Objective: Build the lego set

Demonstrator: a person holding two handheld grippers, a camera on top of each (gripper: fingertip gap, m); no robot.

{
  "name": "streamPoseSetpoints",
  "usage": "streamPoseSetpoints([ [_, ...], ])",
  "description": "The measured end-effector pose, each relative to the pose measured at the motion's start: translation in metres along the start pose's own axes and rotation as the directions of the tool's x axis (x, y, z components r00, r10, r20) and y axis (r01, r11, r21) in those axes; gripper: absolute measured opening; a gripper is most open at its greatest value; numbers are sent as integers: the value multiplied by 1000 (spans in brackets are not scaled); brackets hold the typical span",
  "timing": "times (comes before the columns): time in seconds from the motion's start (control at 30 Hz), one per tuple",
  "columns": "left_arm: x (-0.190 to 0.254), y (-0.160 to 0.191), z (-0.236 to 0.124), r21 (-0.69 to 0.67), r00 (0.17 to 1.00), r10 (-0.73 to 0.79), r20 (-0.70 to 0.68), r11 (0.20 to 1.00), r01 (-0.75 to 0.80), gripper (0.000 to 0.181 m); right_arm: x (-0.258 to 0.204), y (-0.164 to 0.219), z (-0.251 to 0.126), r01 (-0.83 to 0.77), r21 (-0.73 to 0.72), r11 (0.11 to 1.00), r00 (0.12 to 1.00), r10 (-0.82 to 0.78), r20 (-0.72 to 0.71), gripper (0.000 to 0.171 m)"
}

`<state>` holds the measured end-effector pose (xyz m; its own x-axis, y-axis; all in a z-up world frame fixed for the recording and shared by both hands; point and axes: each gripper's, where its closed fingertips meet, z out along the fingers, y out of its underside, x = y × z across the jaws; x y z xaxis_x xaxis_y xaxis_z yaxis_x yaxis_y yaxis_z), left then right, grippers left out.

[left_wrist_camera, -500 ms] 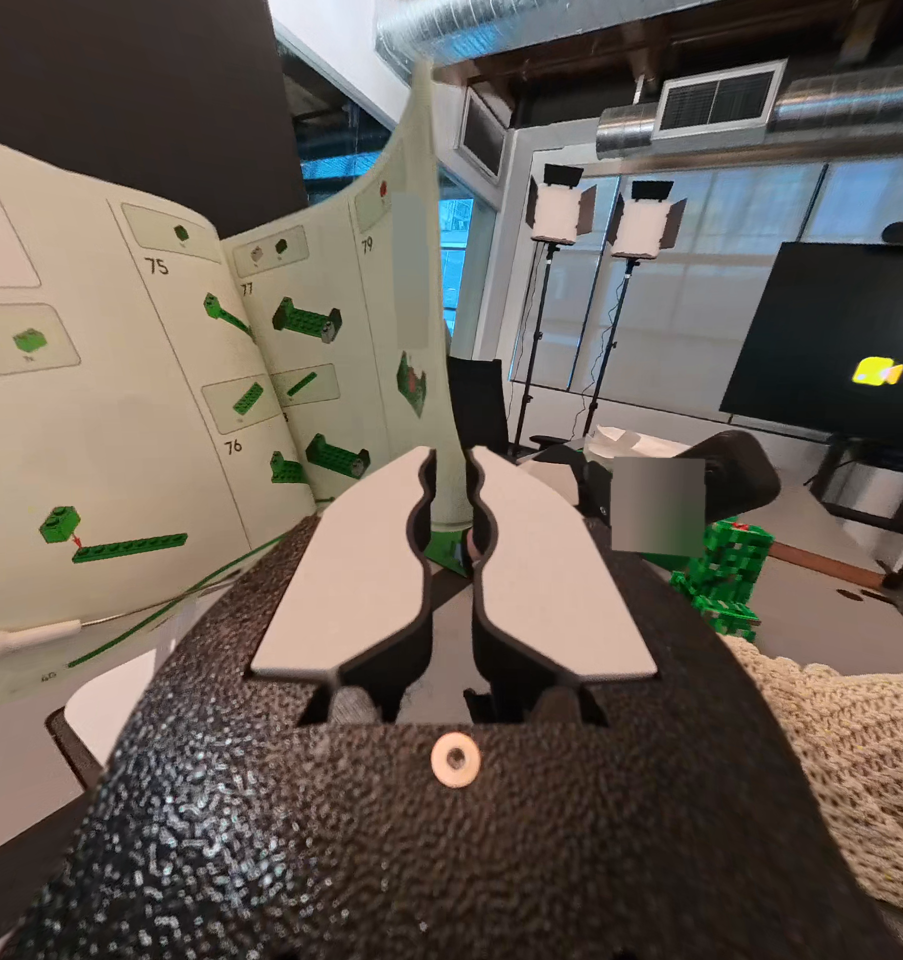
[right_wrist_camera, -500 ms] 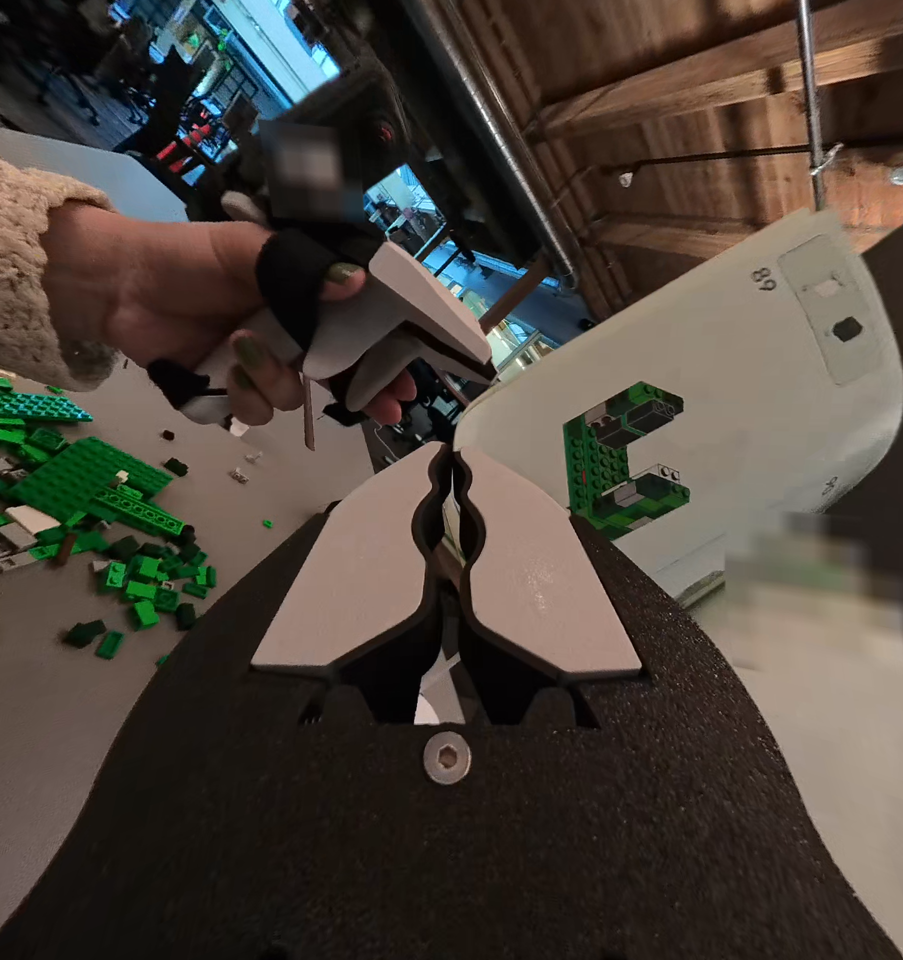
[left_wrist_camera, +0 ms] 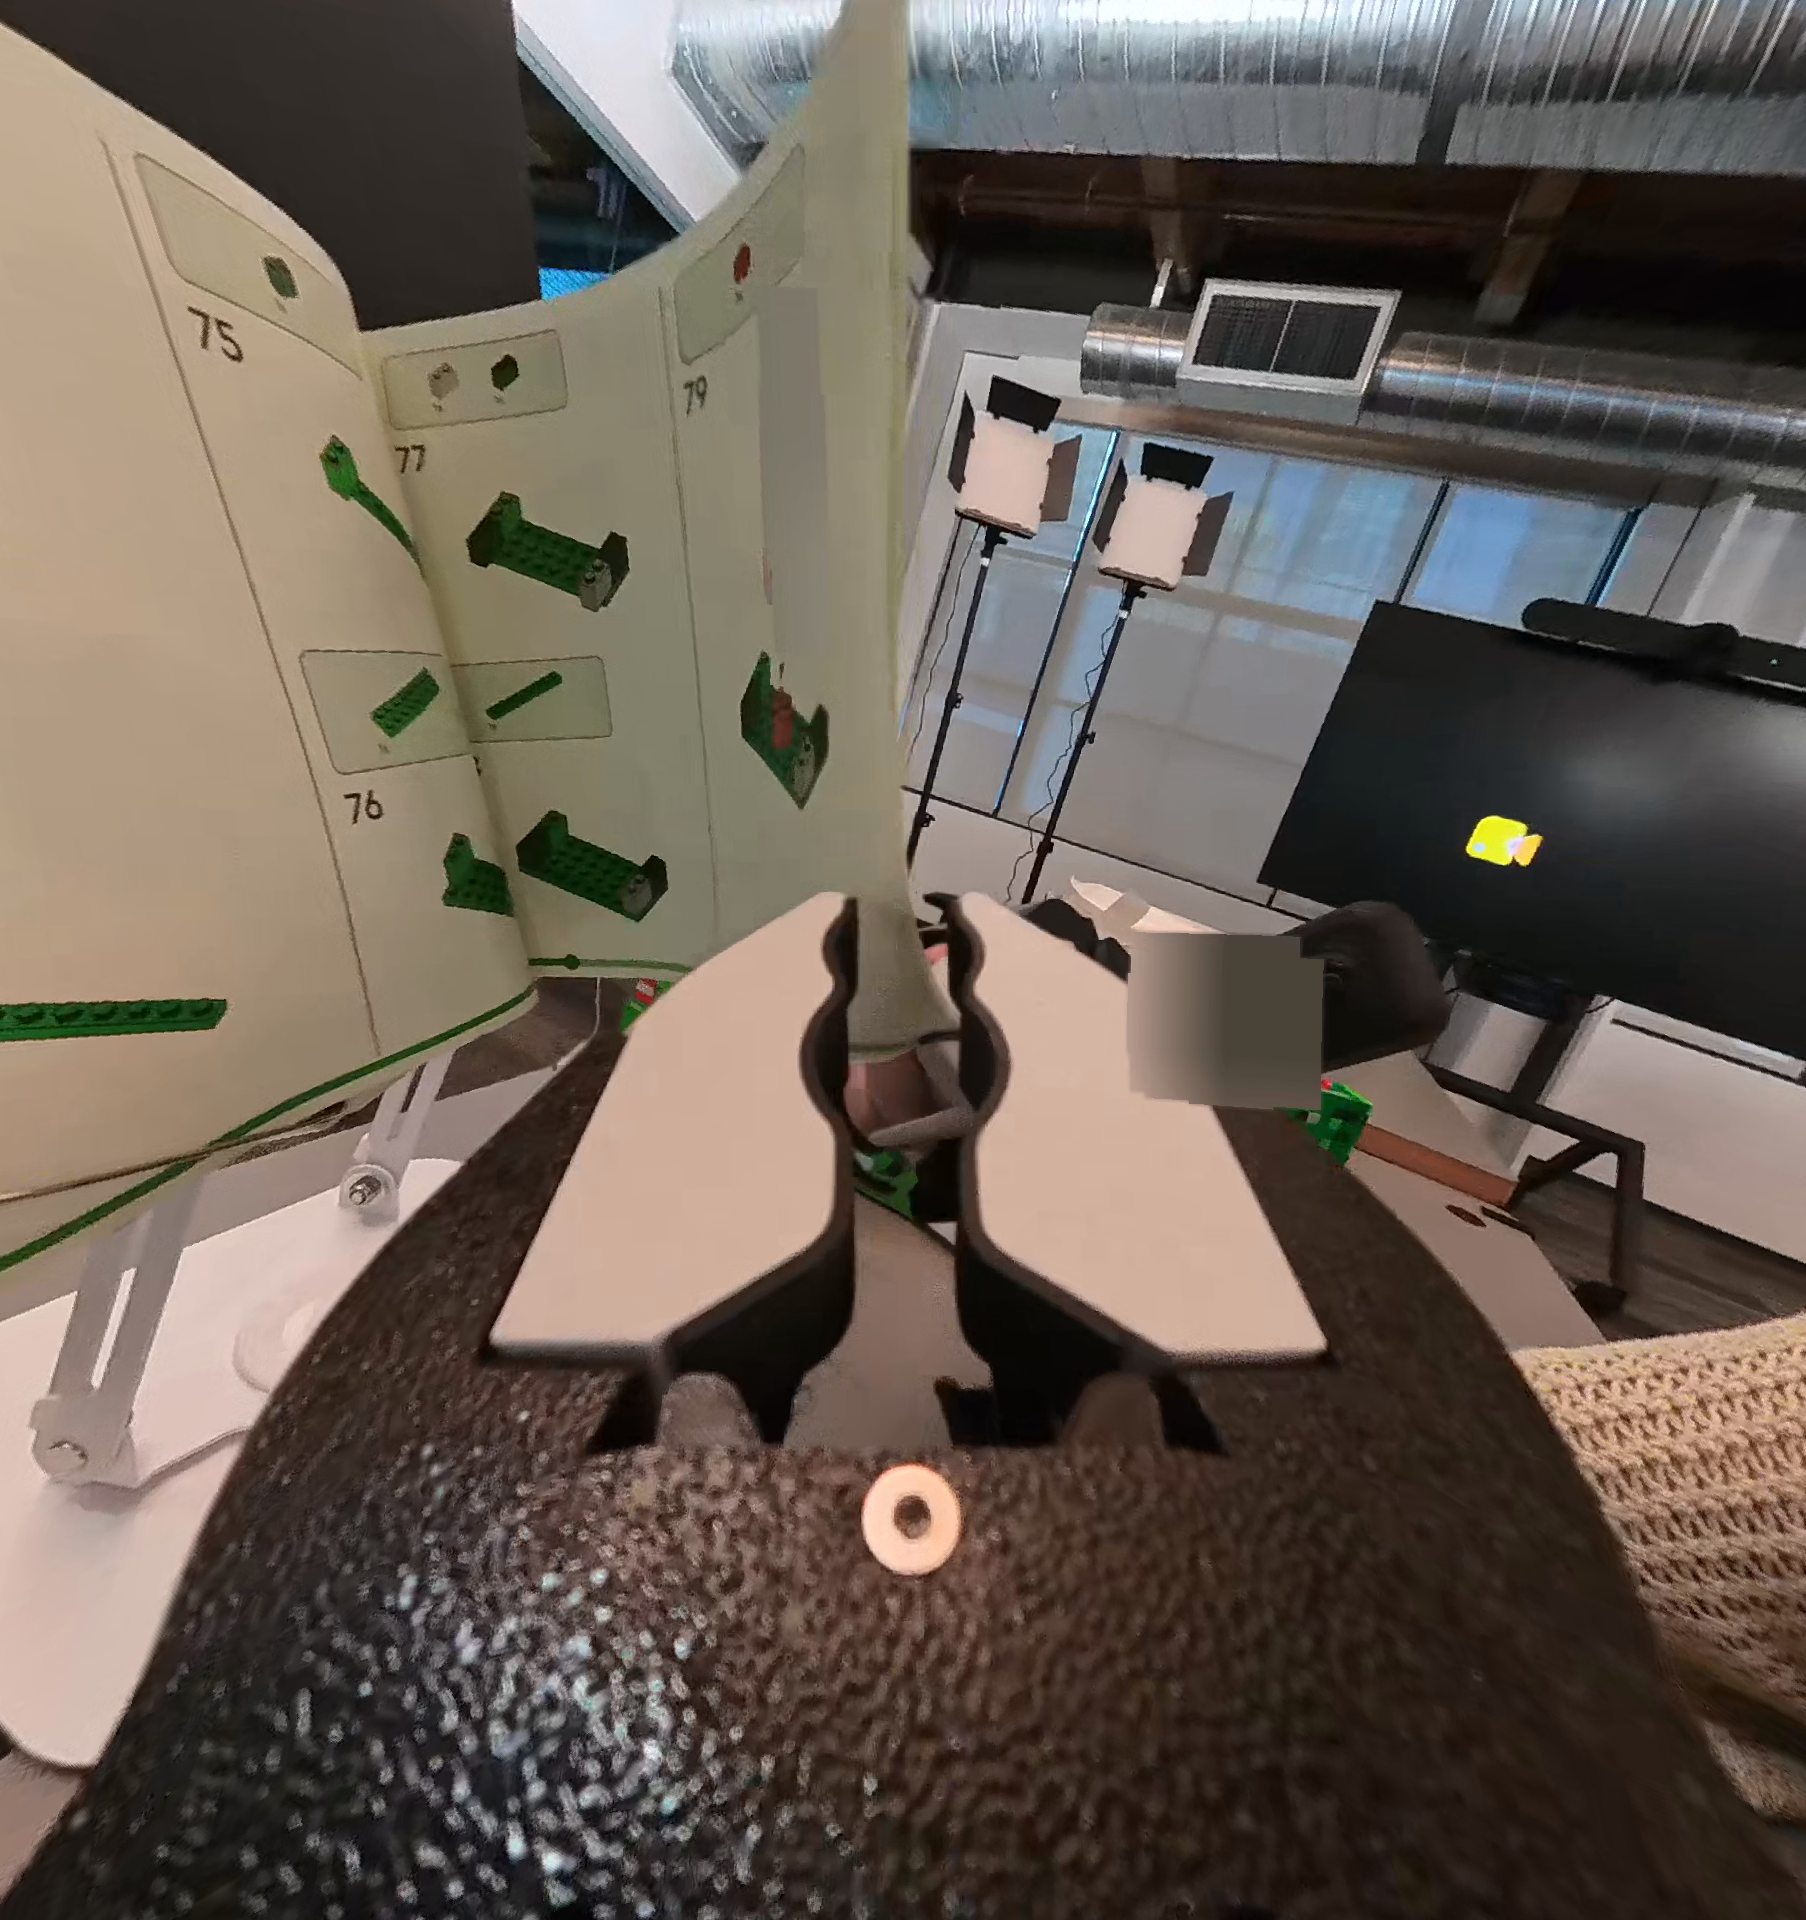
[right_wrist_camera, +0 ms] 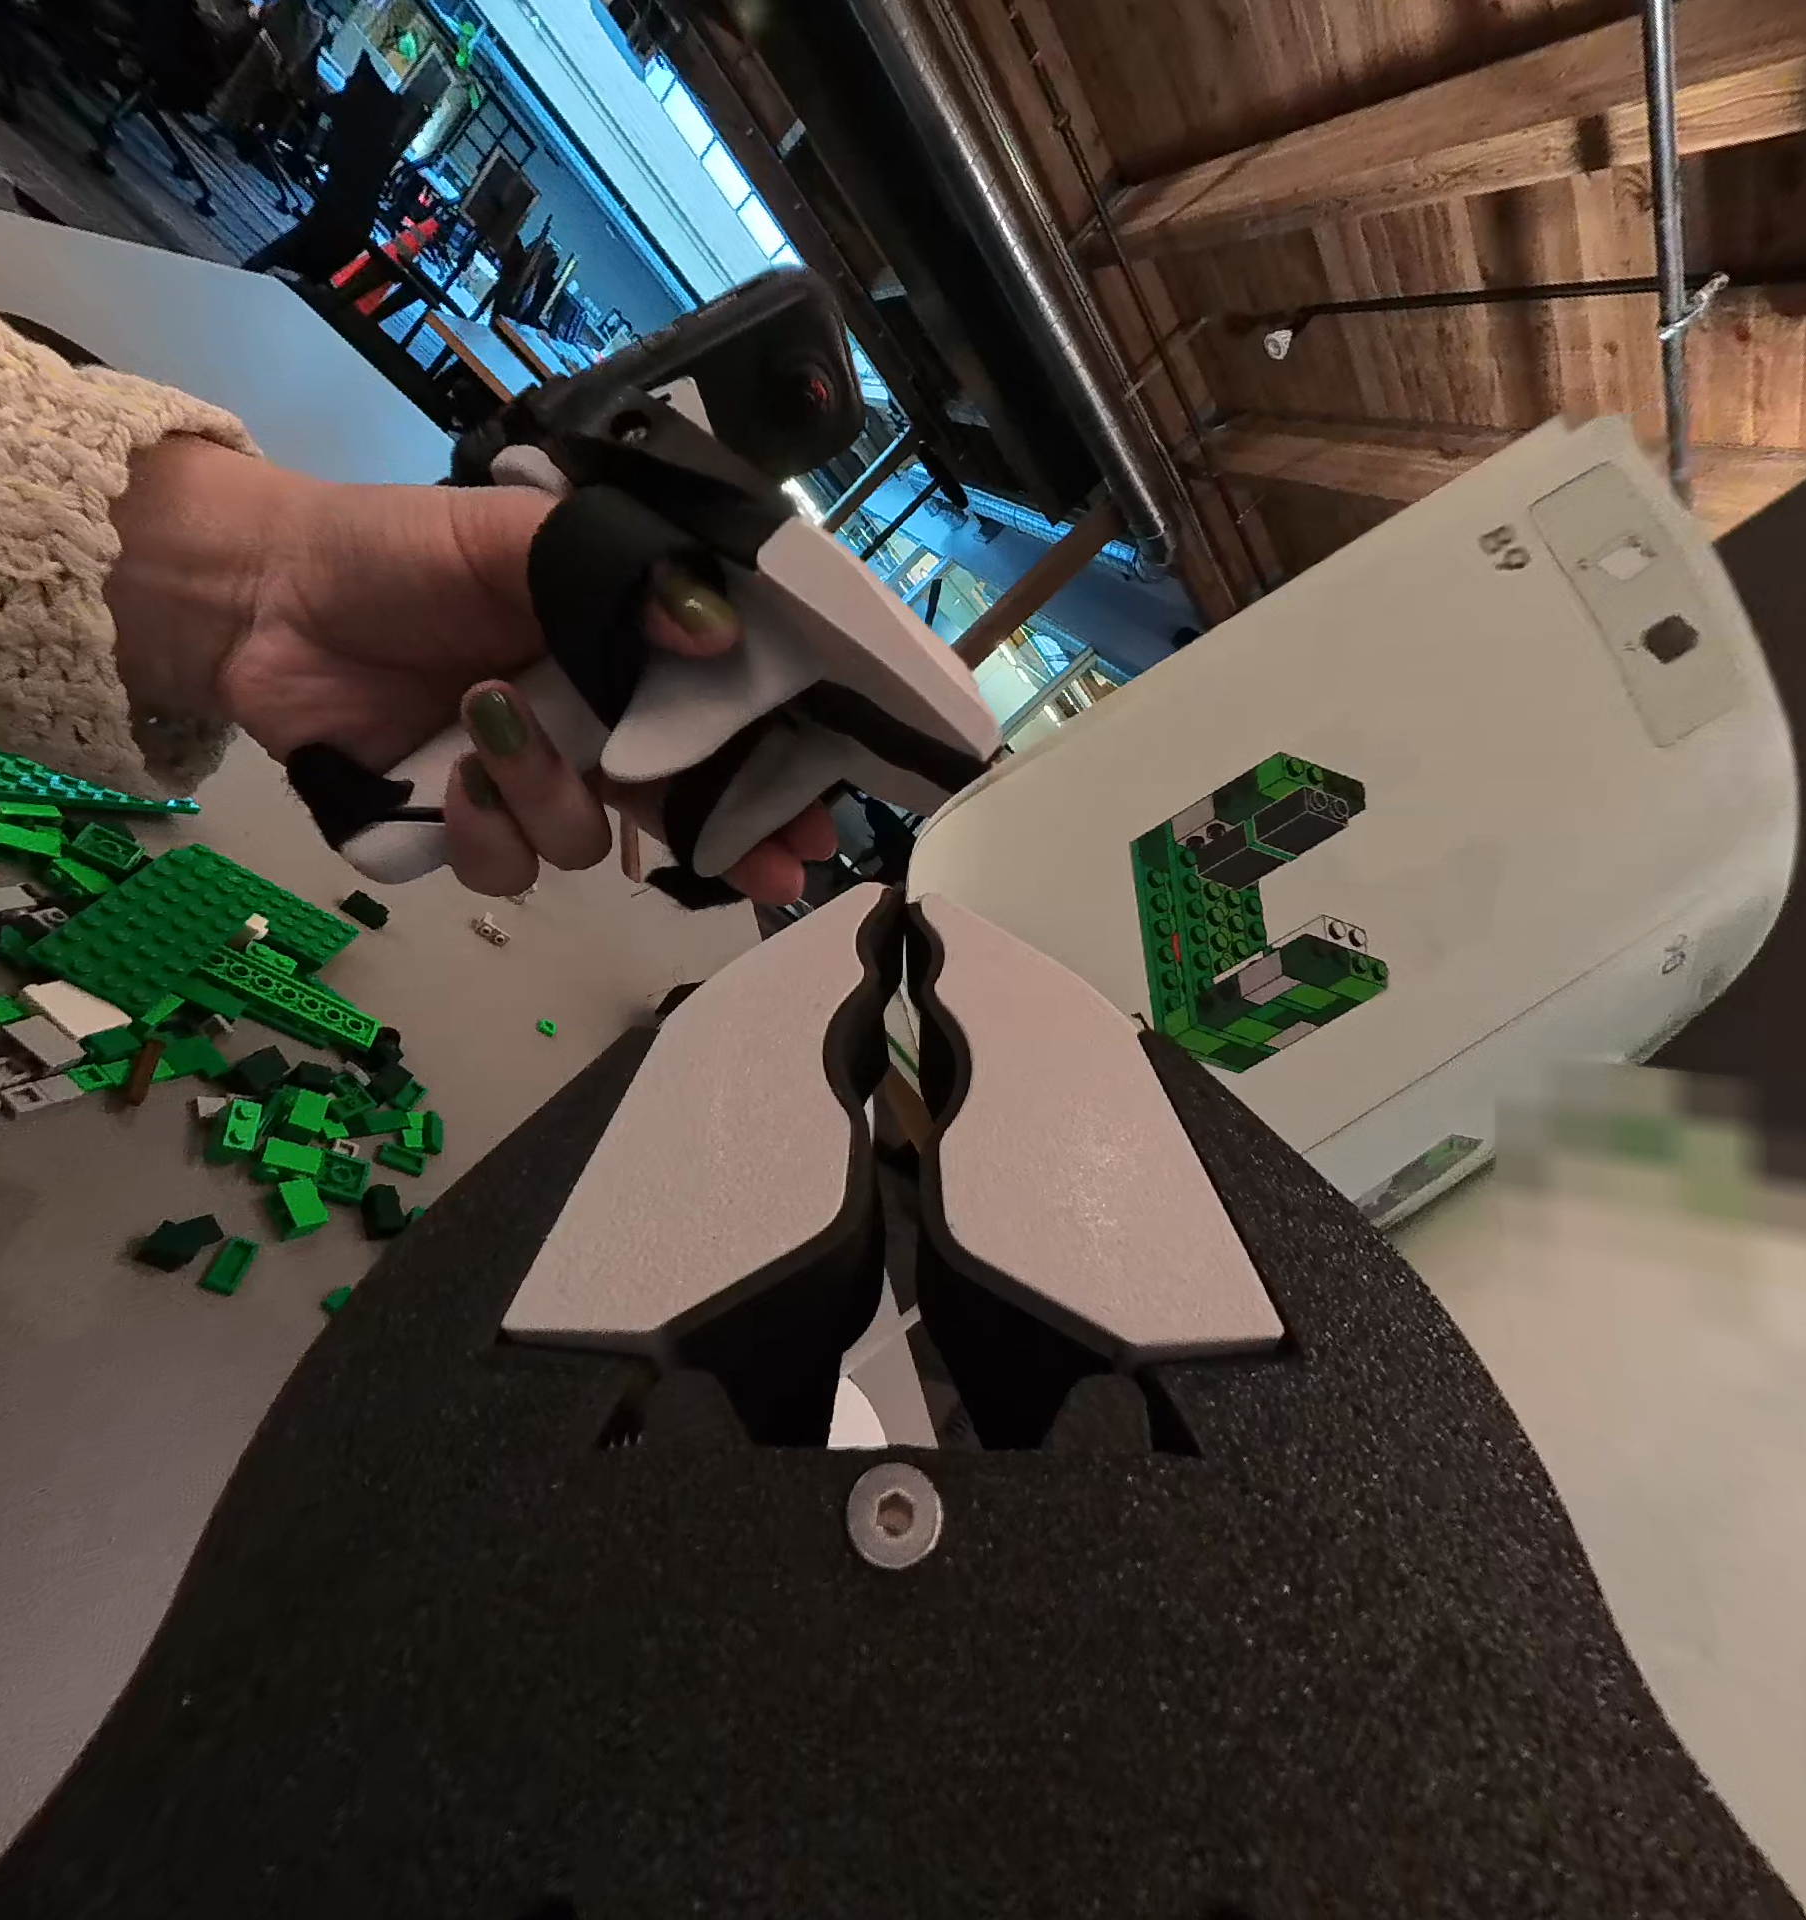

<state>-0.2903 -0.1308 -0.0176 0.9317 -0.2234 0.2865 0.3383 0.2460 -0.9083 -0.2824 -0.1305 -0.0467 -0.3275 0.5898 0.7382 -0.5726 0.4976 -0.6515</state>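
The instruction booklet (left_wrist_camera: 255, 727) stands open on a white stand (left_wrist_camera: 99, 1382). One page (left_wrist_camera: 857, 520) is lifted and curls between my two grippers. My left gripper (left_wrist_camera: 899, 909) has its jaws a little apart, with that page's lower edge running between them. It also shows in the right wrist view (right_wrist_camera: 982, 764), held in a hand at the page's edge. My right gripper (right_wrist_camera: 899, 920) is shut, its tips pinching the corner of the same page (right_wrist_camera: 1398, 831). Loose green bricks (right_wrist_camera: 286, 1122) and a green plate (right_wrist_camera: 182, 914) lie on the table (right_wrist_camera: 99, 1455) to the left.
A green built model (left_wrist_camera: 1335, 1117) stands on the table behind the grippers. Cream knit sleeves (left_wrist_camera: 1709, 1507) (right_wrist_camera: 26, 499) cover the arms. Two light stands (left_wrist_camera: 1013, 468) and a dark monitor (left_wrist_camera: 1605, 831) are at the back of the room. My left and right fingertips are right by each other.
The left gripper's jaws have spread slightly around the page, and it has moved up closer to the booklet. The right gripper stays shut on the page, with the left one nearer to it.
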Motion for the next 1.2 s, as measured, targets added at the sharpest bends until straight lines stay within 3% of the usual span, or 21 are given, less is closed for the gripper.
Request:
streamPoseSetpoints([
  [0.1,-2,-5,-2,24,999,28,29,999,-29,17,-1,1,1,2,-5,1000,1000,-2,6,0],
  [0.37,0,-8,-4,41,999,43,23,998,-43,0,-3,1,1,-2,-2,1000,1000,2,16,0],
  [0.63,-5,-7,-3,33,997,63,54,997,-65,0,-1,2,0,-4,3,1000,1000,4,5,0],
  [0.87,-8,-2,5,53,991,90,99,994,-95,0,28,-16,-16,-3,107,994,986,21,-165,41],
  [1.07,-8,15,21,34,979,138,152,989,-144,0,44,-2,-19,-144,-38,989,982,139,-128,63],
  [1.2,-8,20,24,6,966,190,173,981,-194,0,55,15,-22,-121,-171,978,978,87,-192,65],
])
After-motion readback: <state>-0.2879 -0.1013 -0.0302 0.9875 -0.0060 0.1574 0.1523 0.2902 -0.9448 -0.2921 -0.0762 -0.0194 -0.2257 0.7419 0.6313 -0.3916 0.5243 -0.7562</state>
